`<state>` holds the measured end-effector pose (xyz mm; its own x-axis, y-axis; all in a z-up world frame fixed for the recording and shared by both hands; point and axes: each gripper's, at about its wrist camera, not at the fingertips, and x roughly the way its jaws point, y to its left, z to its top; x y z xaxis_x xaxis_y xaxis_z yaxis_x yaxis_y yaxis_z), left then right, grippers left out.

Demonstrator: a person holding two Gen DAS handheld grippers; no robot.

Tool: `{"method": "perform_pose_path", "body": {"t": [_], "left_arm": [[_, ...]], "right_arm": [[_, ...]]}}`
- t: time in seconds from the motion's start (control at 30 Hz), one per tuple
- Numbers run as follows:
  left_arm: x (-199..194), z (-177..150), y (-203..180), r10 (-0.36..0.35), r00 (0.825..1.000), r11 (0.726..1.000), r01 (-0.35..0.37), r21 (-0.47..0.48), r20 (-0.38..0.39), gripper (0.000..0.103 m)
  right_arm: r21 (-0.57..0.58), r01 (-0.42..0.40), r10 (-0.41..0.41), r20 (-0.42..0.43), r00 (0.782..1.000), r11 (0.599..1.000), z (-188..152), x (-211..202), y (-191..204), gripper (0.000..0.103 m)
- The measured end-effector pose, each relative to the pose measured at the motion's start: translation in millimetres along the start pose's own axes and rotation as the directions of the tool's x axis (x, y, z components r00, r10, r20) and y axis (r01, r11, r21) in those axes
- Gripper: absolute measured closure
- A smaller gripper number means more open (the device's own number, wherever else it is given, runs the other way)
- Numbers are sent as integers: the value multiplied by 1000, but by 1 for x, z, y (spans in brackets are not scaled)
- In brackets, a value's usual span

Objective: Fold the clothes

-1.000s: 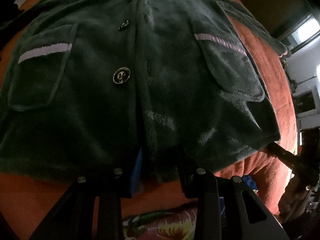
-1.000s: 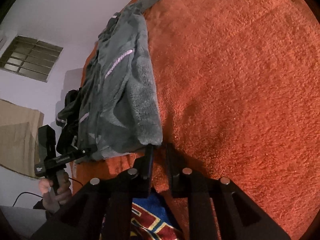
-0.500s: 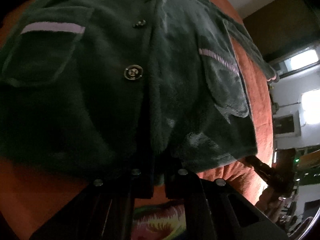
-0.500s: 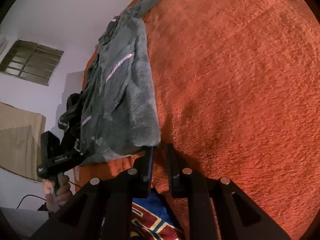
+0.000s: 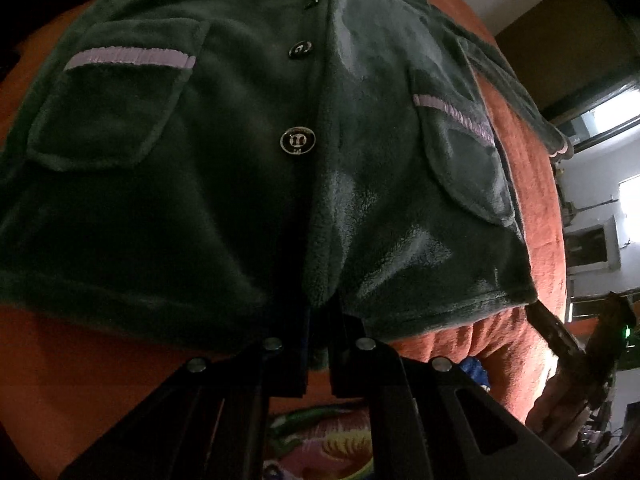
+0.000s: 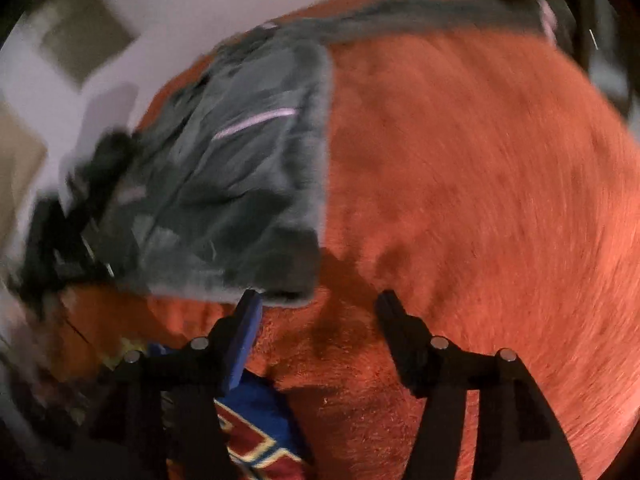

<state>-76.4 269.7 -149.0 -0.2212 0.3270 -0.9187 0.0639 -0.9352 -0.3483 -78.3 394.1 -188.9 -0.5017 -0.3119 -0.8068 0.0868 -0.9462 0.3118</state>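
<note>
While the orange blanket (image 6: 480, 200) covers the whole bed, the dark green fleece jacket (image 5: 240, 200) lies spread flat on it, front side up, hem toward both cameras. One sleeve (image 6: 420, 12) stretches out across the blanket at the far end. Two patch pockets with lilac trim: one pocket (image 5: 108, 108) on the left, the other pocket (image 5: 464, 160) on the right. Round button (image 5: 298, 141) on the front closure, a smaller button (image 5: 300, 49) above it. Left hand-held gripper (image 5: 318, 320): fingers pressed together, pinching the jacket hem at the centre. Right hand-held gripper (image 6: 316, 308): fingers spread wide, nothing between them, blue-padded finger (image 6: 244, 336) just beside the jacket's hem corner; contact can't be told, right wrist view is motion-blurred.
</note>
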Motion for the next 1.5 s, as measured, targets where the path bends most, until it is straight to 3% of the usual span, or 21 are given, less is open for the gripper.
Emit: {"method": "perform_pose_path", "body": {"t": [0.13, 0.2, 0.23, 0.27, 0.37, 0.43, 0.53, 0.67, 0.8, 0.9, 0.97, 1.03, 1.1, 1.13, 1.17, 1.43, 1.5], "left_arm": [[-1, -1, 1, -14, 1000, 1000, 14, -15, 3, 96], [-1, -3, -1, -15, 1000, 1000, 15, -20, 9, 96], [-1, -3, -1, -7, 1000, 1000, 7, -17, 14, 96], [-2, -4, -2, 6, 1000, 1000, -6, -12, 21, 96], [4, -10, -9, 60, 997, 998, -61, 25, 37, 96], [5, -15, -10, 80, 996, 996, -81, 37, 47, 96], [7, -15, -9, 81, 996, 996, -83, 34, 41, 96], [4, -14, -12, 87, 995, 995, -89, 53, 41, 95], [4, -17, -21, 121, 991, 986, -127, 107, 56, 92], [7, -17, -23, 127, 990, 984, -133, 117, 54, 92], [8, -16, -20, 114, 992, 988, -118, 102, 47, 92], [8, -15, -16, 92, 995, 992, -95, 77, 40, 92], [8, -14, -12, 77, 996, 995, -80, 62, 36, 92], [8, -14, -10, 73, 997, 996, -75, 56, 35, 92], [7, -14, -7, 69, 997, 996, -70, 52, 34, 92], [6, -10, -2, 90, 995, 992, -93, 80, 40, 92], [2, -10, -6, 105, 993, 988, -110, 109, 48, 92]], "right_arm": [[-67, 86, -84, 21, 996, 994, 2, 9, 11, 44], [-82, 123, -120, 31, 992, 989, 2, 15, 13, 62], [-89, 141, -138, 37, 990, 986, 3, 18, 14, 91], [-100, 158, -153, 50, 987, 982, 2, 19, 16, 99], [-171, 220, -196, 146, 970, 960, -10, 5, 29, 99], [-170, 222, -199, 138, 970, 960, -19, 4, 29, 99], [-15, 151, -151, -4, 988, 988, -32, 26, -8, 103], [80, 0, -1, 15, 1000, 997, -24, 11, -29, 103], [197, -158, 147, 68, 987, 968, -10, -7, -48, 101], [303, -263, 258, 59, 964, 916, 4, 3, -59, 78], [378, -285, 298, 26, 954, 881, 10, 17, -63, 49], [451, -292, 326, 3, 945, 843, 13, 33, -68, 44], [467, -288, 328, -5, 945, 836, 12, 41, -69, 46], [467, -279, 320, -9, 947, 839, 11, 42, -67, 66], [462, -269, 311, -15, 950, 845, 10, 40, -65, 94], [485, -194, 245, -43, 969, 853, 2, 32, -55, 94], [513, -195, 254, -48, 966, 836, 0, 35, -57, 93]]}}
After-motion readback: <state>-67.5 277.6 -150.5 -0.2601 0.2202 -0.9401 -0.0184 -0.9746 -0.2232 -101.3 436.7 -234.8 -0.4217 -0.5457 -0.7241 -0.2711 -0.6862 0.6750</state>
